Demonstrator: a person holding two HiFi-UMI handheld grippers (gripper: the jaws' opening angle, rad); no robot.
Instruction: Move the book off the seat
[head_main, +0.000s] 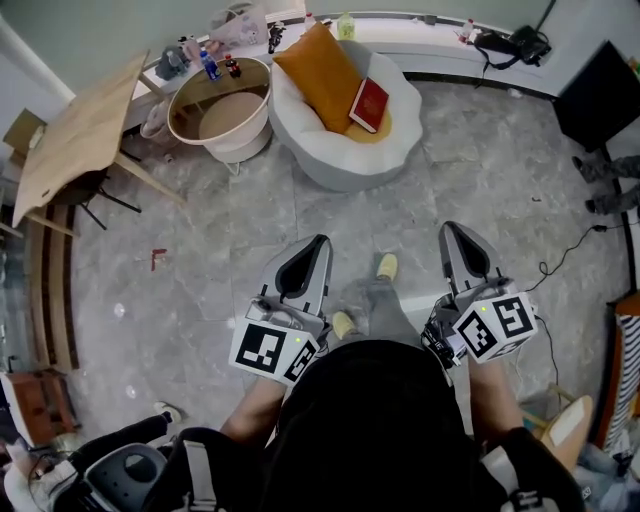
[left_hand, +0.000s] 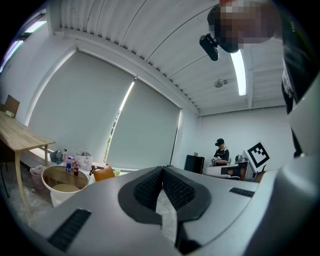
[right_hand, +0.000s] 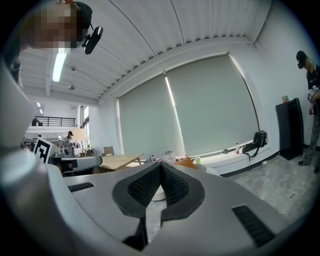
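- Your left gripper (head_main: 318, 243): fingers clenched, pads meeting at the tips, nothing between them. You hold it low over the grey tiled floor (head_main: 220, 240), pointing toward the seat.
- Your right gripper (head_main: 452, 230): fingers likewise pressed together and empty, alongside the left one.
- Red book (head_main: 369, 104): on the white round seat (head_main: 310, 155), resting on its yellow pad, with one edge leaning against the orange cushion (head_main: 320, 68).
- The cushion stands tilted against the seat's back rim.
- The book is well apart from both grippers, with open floor between them.
- Round white tub (head_main: 225, 135): just beside the seat, on its left in the head view. Small bottles (head_main: 210, 65) stand at its far rim.
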